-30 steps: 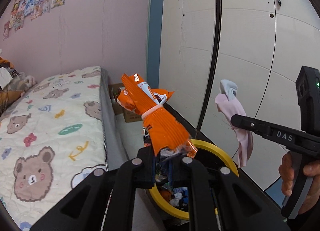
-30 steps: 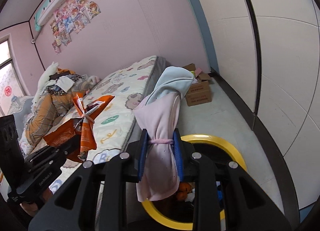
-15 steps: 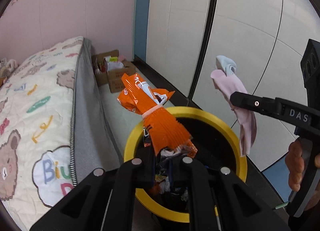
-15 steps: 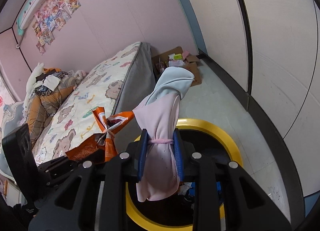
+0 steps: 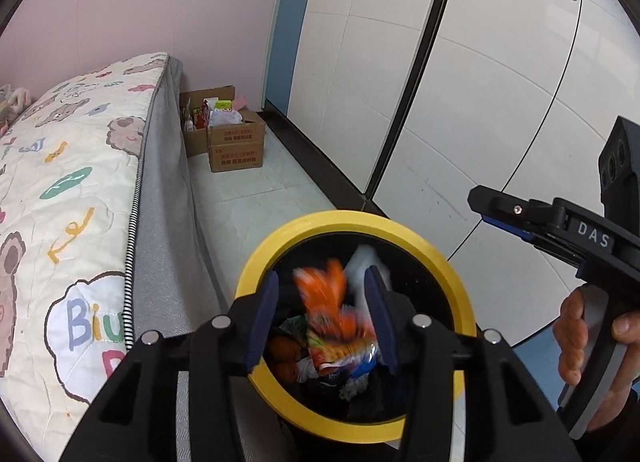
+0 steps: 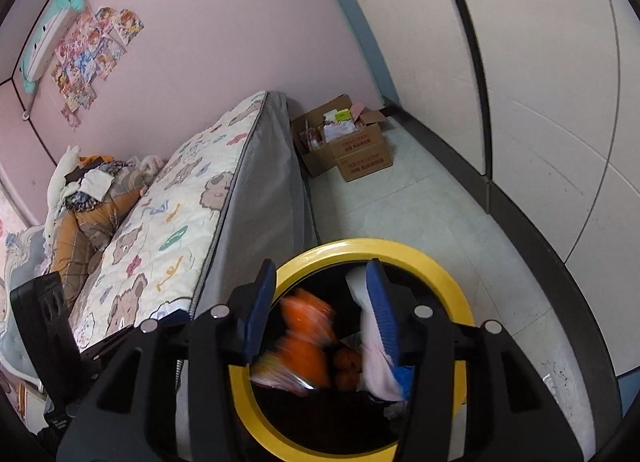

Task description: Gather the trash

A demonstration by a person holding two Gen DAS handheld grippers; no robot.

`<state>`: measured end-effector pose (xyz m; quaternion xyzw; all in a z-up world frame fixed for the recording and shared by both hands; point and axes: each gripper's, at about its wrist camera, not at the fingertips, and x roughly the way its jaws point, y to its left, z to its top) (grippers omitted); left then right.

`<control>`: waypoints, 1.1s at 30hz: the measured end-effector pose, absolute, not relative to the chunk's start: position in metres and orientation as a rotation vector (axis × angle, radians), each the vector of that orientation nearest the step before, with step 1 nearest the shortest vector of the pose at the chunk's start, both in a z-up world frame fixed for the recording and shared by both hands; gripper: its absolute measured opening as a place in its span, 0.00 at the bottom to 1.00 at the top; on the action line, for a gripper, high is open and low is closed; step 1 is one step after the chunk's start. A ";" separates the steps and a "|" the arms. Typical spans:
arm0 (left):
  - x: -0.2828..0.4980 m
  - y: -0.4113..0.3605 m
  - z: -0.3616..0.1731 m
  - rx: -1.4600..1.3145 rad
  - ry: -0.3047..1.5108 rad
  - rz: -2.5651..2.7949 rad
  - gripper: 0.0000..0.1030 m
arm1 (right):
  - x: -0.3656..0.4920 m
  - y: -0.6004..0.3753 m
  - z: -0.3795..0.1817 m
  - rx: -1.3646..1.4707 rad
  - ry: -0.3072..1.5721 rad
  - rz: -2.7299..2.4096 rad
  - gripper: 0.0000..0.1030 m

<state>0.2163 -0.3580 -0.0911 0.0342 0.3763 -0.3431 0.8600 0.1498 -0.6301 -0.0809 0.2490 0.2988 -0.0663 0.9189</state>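
Observation:
My left gripper (image 5: 321,276) hovers over a black bin with a yellow rim (image 5: 452,274). Its jaws are opening, and a blurred orange snack bag (image 5: 328,310) drops free between them onto the trash inside. My right gripper (image 6: 321,265) hangs over the same bin's rim (image 6: 440,262), jaws also opening. A pink and pale blue cloth (image 6: 374,366) slides down beside its right pad, no longer pinched. The orange bag (image 6: 308,326) shows blurred in this view too. In the left wrist view the right gripper (image 5: 480,202) reaches in from the right, held by a hand (image 5: 572,338).
A bed with a bear-print quilt (image 5: 72,190) runs along the left, its grey side close to the bin. Open cardboard boxes (image 5: 236,142) sit on the pale floor beyond. White wardrobe doors (image 5: 440,82) line the right. Clothes (image 6: 92,206) are heaped on the bed's far end.
Both grippers came down over the bin and then spread their jaws. The orange bag and the pink cloth, clamped before, have slipped out and fall into the bin.

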 end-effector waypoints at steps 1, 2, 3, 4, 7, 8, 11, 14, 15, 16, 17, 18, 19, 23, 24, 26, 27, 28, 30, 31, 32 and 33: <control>0.216 -0.355 -0.090 0.063 0.789 -0.718 0.43 | 0.147 -0.630 -0.078 0.512 0.609 -0.146 0.44; 0.216 -0.352 -0.088 0.057 0.786 -0.716 0.43 | 0.145 -0.629 -0.077 0.512 0.607 -0.149 0.44; 0.216 -0.349 -0.086 0.053 0.782 -0.715 0.43 | 0.144 -0.629 -0.075 0.514 0.606 -0.150 0.44; 0.215 -0.346 -0.083 0.048 0.775 -0.712 0.43 | 0.142 -0.629 -0.074 0.516 0.603 -0.150 0.44; 0.213 -0.335 -0.075 0.031 0.756 -0.698 0.43 | 0.139 -0.625 -0.068 0.514 0.601 -0.148 0.44; 0.212 -0.330 -0.072 0.022 0.750 -0.696 0.43 | 0.138 -0.623 -0.067 0.513 0.602 -0.145 0.44; 0.207 -0.314 -0.062 0.013 0.722 -0.677 0.43 | 0.138 -0.613 -0.062 0.503 0.607 -0.127 0.44; 0.203 -0.293 -0.055 -0.003 0.709 -0.650 0.43 | 0.139 -0.599 -0.055 0.487 0.611 -0.098 0.44; 0.203 -0.287 -0.054 -0.007 0.706 -0.641 0.43 | 0.140 -0.593 -0.053 0.480 0.614 -0.087 0.44; 0.200 -0.278 -0.052 -0.013 0.700 -0.627 0.43 | 0.143 -0.584 -0.051 0.472 0.619 -0.073 0.44; 0.200 -0.269 -0.050 -0.019 0.694 -0.608 0.43 | 0.146 -0.577 -0.049 0.465 0.624 -0.058 0.44; 0.199 -0.260 -0.048 -0.025 0.691 -0.592 0.43 | 0.151 -0.565 -0.048 0.453 0.633 -0.037 0.44; 0.200 -0.253 -0.047 -0.030 0.689 -0.578 0.43 | 0.153 -0.557 -0.046 0.445 0.638 -0.025 0.44; 0.199 -0.213 -0.041 -0.064 0.676 -0.513 0.43 | 0.169 -0.516 -0.042 0.411 0.668 0.040 0.44; 0.198 -0.203 -0.040 -0.069 0.670 -0.494 0.43 | 0.173 -0.504 -0.040 0.403 0.677 0.058 0.44; 0.197 -0.181 -0.038 -0.081 0.662 -0.458 0.43 | 0.181 -0.479 -0.038 0.386 0.692 0.099 0.44; 0.196 -0.171 -0.038 -0.086 0.658 -0.443 0.43 | 0.185 -0.466 -0.037 0.377 0.698 0.117 0.44; 0.195 -0.159 -0.038 -0.090 0.654 -0.423 0.43 | 0.189 -0.451 -0.036 0.365 0.705 0.139 0.44; 0.193 -0.137 -0.038 -0.097 0.647 -0.379 0.43 | 0.195 -0.423 -0.035 0.343 0.718 0.180 0.44; 0.192 -0.126 -0.040 -0.100 0.646 -0.363 0.43 | 0.198 -0.411 -0.034 0.335 0.724 0.193 0.44; 0.191 -0.113 -0.041 -0.105 0.646 -0.342 0.43 | 0.201 -0.400 -0.034 0.326 0.731 0.206 0.44; 0.191 -0.102 -0.043 -0.109 0.647 -0.323 0.43 | 0.204 -0.383 -0.035 0.312 0.741 0.223 0.44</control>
